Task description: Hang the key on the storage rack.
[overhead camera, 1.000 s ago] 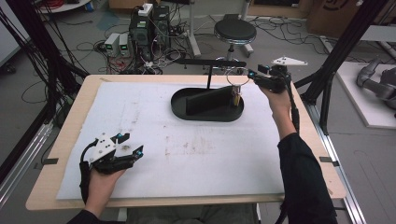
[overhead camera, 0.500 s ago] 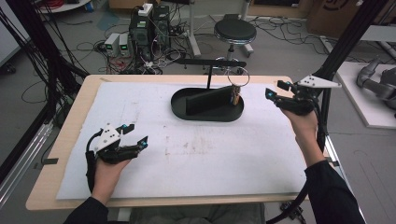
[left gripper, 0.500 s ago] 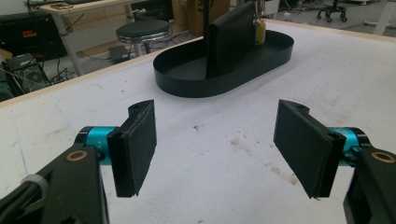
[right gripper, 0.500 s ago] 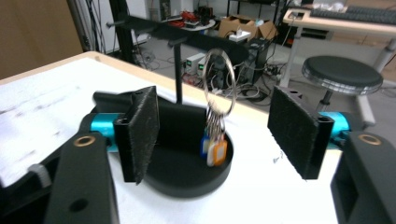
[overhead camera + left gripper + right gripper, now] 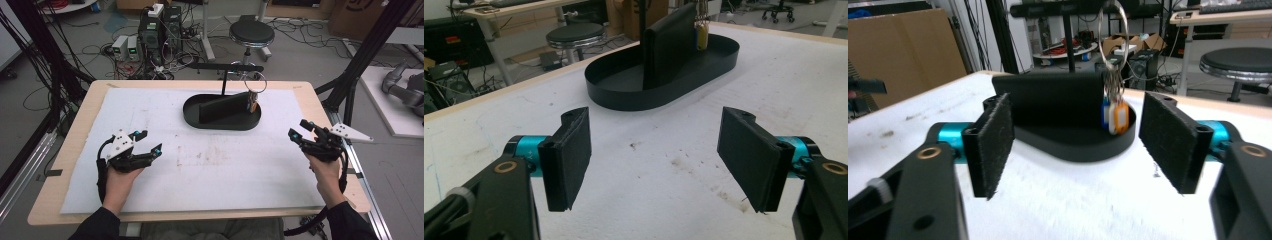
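Note:
A black oval tray (image 5: 195, 116) (image 5: 624, 95) (image 5: 1083, 145) with an upright black block stands at the back middle of the white mat. A key ring with blue and orange tags (image 5: 253, 96) (image 5: 1113, 112) (image 5: 700, 31) hangs from a black bar over the tray's right end. My left gripper (image 5: 146, 142) (image 5: 654, 157) is open and empty, low over the mat at the front left. Near the right edge of the mat, my right gripper (image 5: 299, 128) (image 5: 1075, 137) is also open with nothing between its pads, and it points at the tray.
The white mat (image 5: 215, 165) covers most of the wooden table (image 5: 320, 107). A black stool (image 5: 251, 34) and electronics with cables (image 5: 155, 30) stand on the floor behind. Black frame posts (image 5: 367, 55) rise at both sides.
My right gripper has drawn back from the key ring toward the front right of the table. The left gripper has shifted a little forward and right.

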The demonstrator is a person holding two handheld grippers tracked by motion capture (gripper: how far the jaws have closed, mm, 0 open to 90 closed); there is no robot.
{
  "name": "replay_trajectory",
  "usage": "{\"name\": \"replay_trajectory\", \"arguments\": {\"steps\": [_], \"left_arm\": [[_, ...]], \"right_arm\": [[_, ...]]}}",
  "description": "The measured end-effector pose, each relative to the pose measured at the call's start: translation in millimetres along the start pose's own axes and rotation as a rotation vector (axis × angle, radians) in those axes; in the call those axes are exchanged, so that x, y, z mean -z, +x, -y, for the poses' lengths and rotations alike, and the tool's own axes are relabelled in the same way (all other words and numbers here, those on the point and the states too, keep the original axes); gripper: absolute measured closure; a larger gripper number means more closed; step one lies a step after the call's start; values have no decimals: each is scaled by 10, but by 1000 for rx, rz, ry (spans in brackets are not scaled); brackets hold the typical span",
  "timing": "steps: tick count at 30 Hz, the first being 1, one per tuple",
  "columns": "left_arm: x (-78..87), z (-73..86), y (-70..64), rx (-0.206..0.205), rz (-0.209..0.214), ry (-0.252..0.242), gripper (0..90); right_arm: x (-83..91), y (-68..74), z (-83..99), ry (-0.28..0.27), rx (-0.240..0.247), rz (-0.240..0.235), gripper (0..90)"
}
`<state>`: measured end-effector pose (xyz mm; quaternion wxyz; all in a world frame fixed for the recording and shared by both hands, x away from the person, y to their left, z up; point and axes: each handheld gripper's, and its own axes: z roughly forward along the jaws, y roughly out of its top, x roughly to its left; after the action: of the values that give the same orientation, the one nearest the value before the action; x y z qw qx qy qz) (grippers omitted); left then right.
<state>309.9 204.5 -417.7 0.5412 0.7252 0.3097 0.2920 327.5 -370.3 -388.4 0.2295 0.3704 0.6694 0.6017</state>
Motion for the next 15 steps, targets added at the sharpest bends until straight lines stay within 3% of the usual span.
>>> {"name": "replay_trajectory", "arguments": {"steps": [3,7,10,15], "left_arm": [[10,9,-12,-12,-9,-4,289],[14,14,-26,-23,-23,-15,279],[20,30,-35,-23,-27,-20,277],[35,43,-51,-34,-31,-22,277]], "right_arm": [[2,-1,118,55,-7,-18,342],[-13,5,191,101,-8,-6,312],[-44,-24,224,144,-52,3,262],[-70,-55,236,159,-74,18,247]]}}
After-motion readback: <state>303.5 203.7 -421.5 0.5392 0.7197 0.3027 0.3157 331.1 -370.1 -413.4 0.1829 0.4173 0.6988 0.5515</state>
